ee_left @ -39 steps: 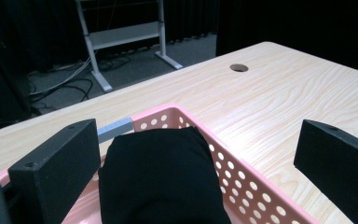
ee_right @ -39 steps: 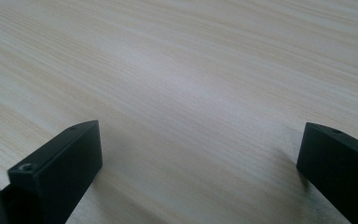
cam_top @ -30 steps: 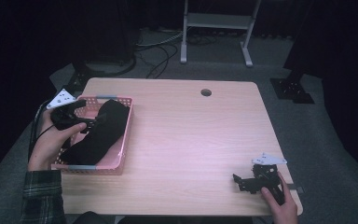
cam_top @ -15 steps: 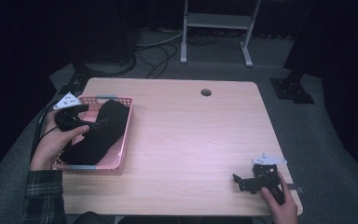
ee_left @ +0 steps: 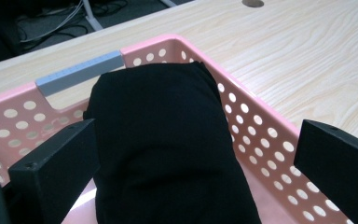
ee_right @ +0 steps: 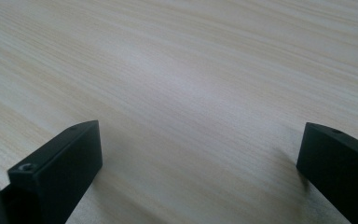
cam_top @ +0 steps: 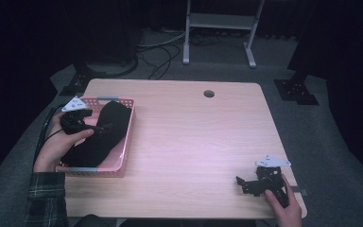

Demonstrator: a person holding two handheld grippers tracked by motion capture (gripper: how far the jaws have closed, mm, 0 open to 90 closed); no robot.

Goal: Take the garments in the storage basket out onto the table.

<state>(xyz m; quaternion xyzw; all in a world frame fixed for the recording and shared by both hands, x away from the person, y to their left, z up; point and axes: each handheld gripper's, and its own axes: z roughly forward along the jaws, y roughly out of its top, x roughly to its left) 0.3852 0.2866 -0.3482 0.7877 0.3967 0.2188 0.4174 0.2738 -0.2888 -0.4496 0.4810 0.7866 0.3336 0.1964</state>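
Your left gripper [ee_left: 193,182] has backed off, jaws wide apart, so the folded black cloth [ee_left: 168,149] looks dropped in the pink perforated plastic basket [ee_left: 261,135]

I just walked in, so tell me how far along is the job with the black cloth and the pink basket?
The folded black cloth already lies inside the pink basket. The left gripper hovers over it with jaws open, one on each side, gripping nothing. The right gripper rests open on the bare table near its front right corner. Little seems left beyond drawing the left gripper away.
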